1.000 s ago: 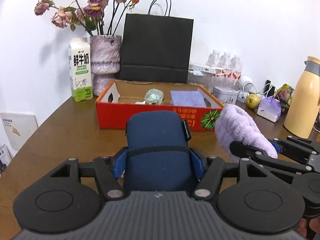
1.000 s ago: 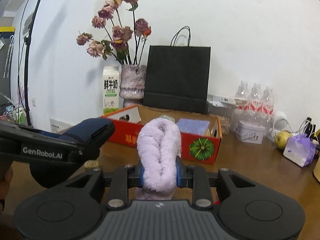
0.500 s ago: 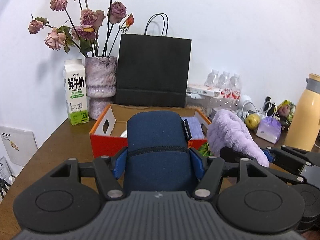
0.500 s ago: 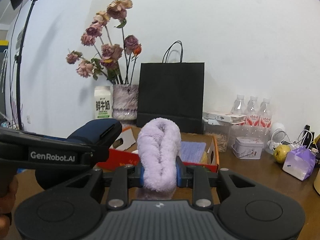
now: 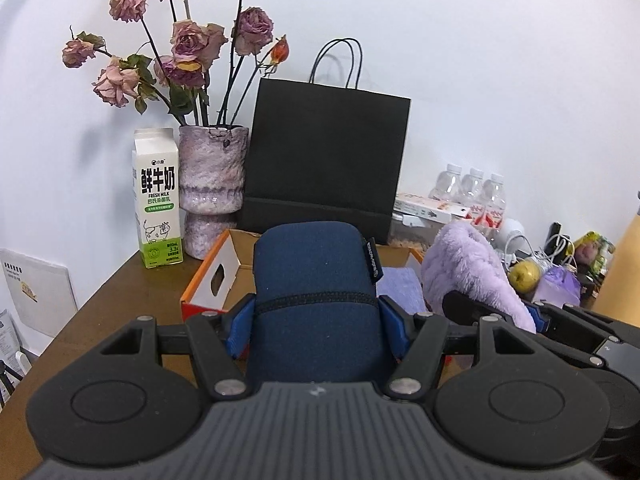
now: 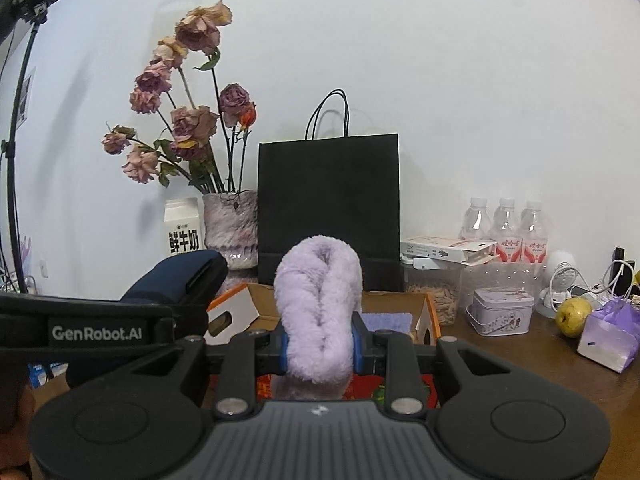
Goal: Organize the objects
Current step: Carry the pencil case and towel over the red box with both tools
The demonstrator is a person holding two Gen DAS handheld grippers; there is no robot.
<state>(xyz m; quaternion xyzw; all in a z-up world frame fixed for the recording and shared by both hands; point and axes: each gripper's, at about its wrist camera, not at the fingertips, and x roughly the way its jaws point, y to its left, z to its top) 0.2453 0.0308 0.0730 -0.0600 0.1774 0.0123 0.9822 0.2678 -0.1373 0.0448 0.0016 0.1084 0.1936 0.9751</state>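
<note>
Your left gripper [image 5: 316, 320]: matt black plastic, blue rubbery pads on navy stretchy cloth pouch [image 5: 316, 280]. Purple fluffy plush thing [image 6: 320, 312] looks soft. Orange box [image 5: 208, 284] is cardboard, black bag [image 5: 326, 160] matt paper, table [image 5: 120, 292] smooth brown wood.

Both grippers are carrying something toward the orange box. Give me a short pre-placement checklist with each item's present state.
1. Left gripper jaws clamp the navy pouch: ok.
2. Right gripper jaws clamp the fluffy lilac item: ok.
3. Orange box open on top: ok.
4. Free floor space inside box beside the lilac cloth: cannot tell.
5. The two grippers apart from each other: ok.
</note>
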